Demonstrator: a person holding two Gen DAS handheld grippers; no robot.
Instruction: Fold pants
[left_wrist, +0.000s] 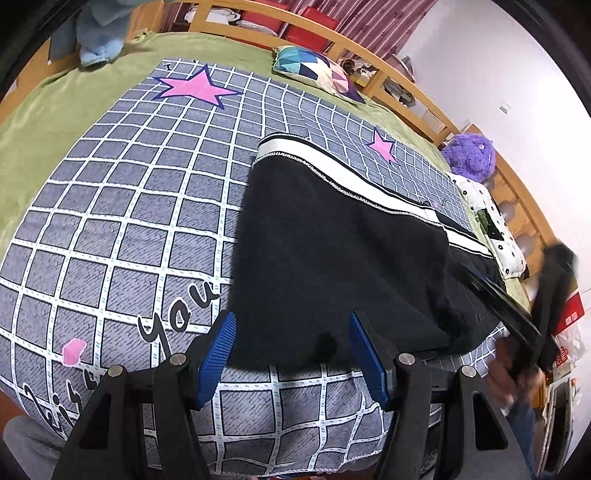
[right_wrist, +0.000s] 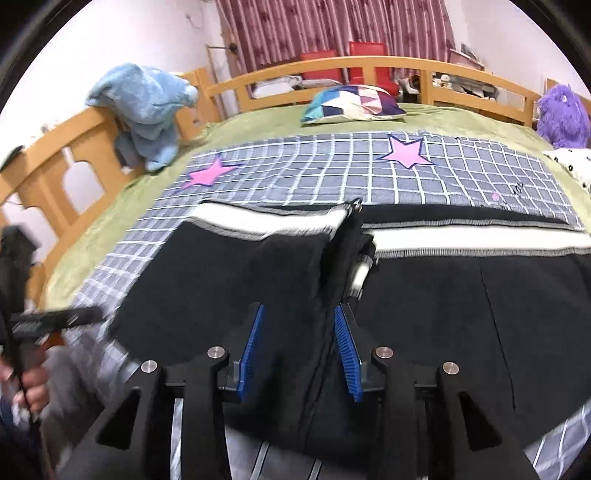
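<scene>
The black pants (left_wrist: 332, 258) with white side stripes lie on the checked grey bedspread (left_wrist: 122, 206), one part folded over another. My left gripper (left_wrist: 291, 328) is open, its blue pads at the near edge of the pants, holding nothing. In the right wrist view the pants (right_wrist: 461, 306) fill the lower middle, with a folded layer (right_wrist: 236, 273) lying over the left part. My right gripper (right_wrist: 299, 328) is open above the black cloth near the fold edge. The right gripper also shows blurred at the right of the left wrist view (left_wrist: 517, 310).
A patterned pillow (right_wrist: 354, 103), a blue towel (right_wrist: 144, 110) on the wooden bed rail (right_wrist: 55, 158), a purple plush toy (right_wrist: 561, 114) and a white spotted pillow (left_wrist: 491, 221) lie around the bed's edges. Pink stars (left_wrist: 195, 86) mark the bedspread.
</scene>
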